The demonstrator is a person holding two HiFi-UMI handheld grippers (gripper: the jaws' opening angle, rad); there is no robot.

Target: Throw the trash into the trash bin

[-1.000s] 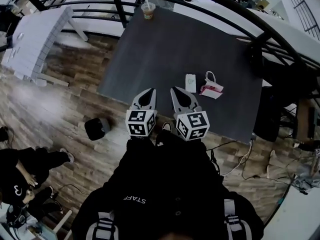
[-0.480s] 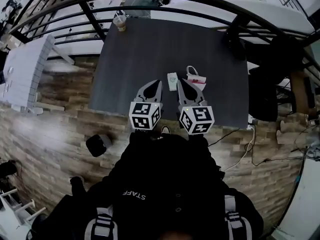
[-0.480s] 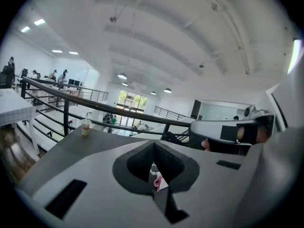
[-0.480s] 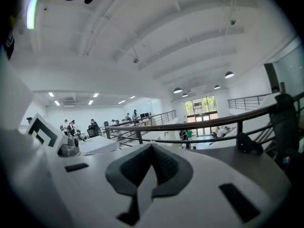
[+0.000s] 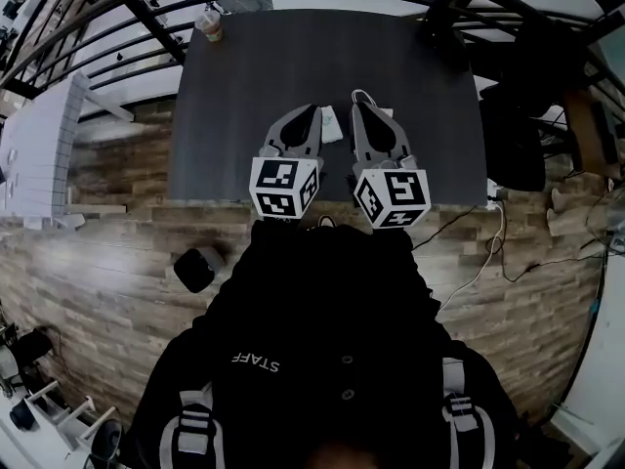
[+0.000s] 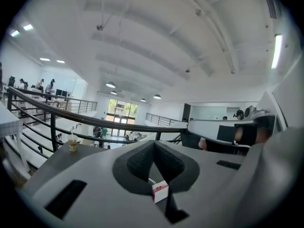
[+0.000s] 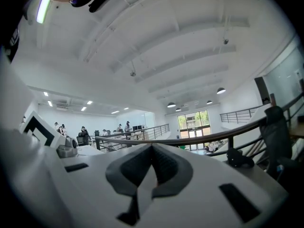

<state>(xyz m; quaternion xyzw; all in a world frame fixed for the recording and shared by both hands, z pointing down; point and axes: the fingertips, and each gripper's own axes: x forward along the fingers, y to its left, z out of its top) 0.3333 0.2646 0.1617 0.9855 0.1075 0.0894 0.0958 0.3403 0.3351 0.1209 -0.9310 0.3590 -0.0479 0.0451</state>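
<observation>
Dark counter (image 5: 244,76) now sits closer: left gripper (image 5: 312,112) and right gripper (image 5: 359,107) have risen over it, both clenched empty. Packet (image 5: 332,125) lies between their tips, not yet grabbed.

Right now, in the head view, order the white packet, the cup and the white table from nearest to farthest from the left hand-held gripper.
1. White packet, just right of the left hand-held gripper.
2. Cup, dark table's far left corner.
3. White table, far left.

A: Where is there room on the worktop (image 5: 234,106)?

B: Its left half lies bare, bar a cup (image 5: 207,24) at the far corner. A white packet (image 5: 332,125) lies mid-worktop. The railing (image 5: 156,29) runs close behind, and a black chair (image 5: 513,145) crowds the right edge.
</observation>
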